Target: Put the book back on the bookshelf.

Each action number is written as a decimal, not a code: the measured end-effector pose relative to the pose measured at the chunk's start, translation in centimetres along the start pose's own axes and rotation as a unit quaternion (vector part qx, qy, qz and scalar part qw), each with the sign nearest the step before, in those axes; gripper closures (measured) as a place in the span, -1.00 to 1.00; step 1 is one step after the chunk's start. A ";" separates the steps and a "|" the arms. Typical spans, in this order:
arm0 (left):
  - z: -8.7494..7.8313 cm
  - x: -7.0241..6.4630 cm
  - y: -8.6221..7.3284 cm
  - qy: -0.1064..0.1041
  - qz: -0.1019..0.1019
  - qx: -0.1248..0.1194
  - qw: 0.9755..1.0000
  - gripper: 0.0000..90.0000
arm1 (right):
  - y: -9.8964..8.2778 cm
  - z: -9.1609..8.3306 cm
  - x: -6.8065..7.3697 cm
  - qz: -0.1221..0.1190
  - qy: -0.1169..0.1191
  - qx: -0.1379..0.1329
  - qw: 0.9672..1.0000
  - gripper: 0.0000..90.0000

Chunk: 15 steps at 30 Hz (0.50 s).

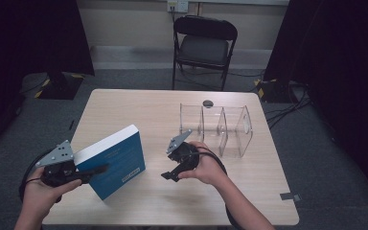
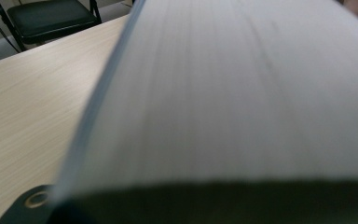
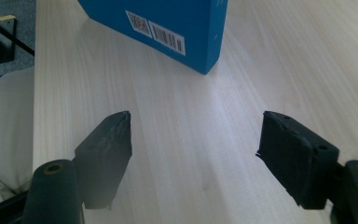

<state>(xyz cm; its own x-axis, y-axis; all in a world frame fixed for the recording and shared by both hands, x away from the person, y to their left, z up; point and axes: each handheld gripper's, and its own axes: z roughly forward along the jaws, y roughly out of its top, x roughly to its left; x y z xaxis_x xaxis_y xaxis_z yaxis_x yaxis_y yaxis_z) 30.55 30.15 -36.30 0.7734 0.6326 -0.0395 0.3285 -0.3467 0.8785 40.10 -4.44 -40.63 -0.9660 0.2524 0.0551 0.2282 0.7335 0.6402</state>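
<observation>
A thick book with a blue cover point(image 1: 120, 160) stands tilted on its lower edge at the front left of the wooden table point(image 1: 172, 206). My left gripper point(image 1: 94, 168) is shut on its near left side, one black jaw lying across the cover. In the left gripper view the book's white page edges point(image 2: 242, 93) loom close and blurred. My right gripper point(image 1: 168, 165) hovers just right of the book, over bare table. Its jaws point at the book's lower corner. In the right gripper view this gripper point(image 3: 193, 140) is open with nothing between its pads, and the barcoded blue cover point(image 3: 168, 23) lies ahead.
A clear plastic rack with upright dividers point(image 1: 220, 129) stands at the back right of the table, a small dark round object point(image 1: 208, 103) just behind it. A black folding chair point(image 1: 203, 45) stands beyond the far edge. Bare tabletop lies between the book and the rack.
</observation>
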 end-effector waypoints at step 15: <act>0.0 0.0 0.0 0.003 -0.001 -0.001 1.000 0.31 | 3.5 -1.9 -0.9 -0.023 0.003 0.014 1.000 -0.43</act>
<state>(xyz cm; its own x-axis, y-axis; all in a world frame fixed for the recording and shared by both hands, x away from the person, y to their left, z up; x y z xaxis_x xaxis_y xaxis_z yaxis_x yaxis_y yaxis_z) 30.54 30.16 -36.30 0.7704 0.6365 -0.0380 0.3282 -0.3447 0.8795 41.55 -3.28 -36.93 -0.9765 0.2131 0.0308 0.1858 0.7619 0.6204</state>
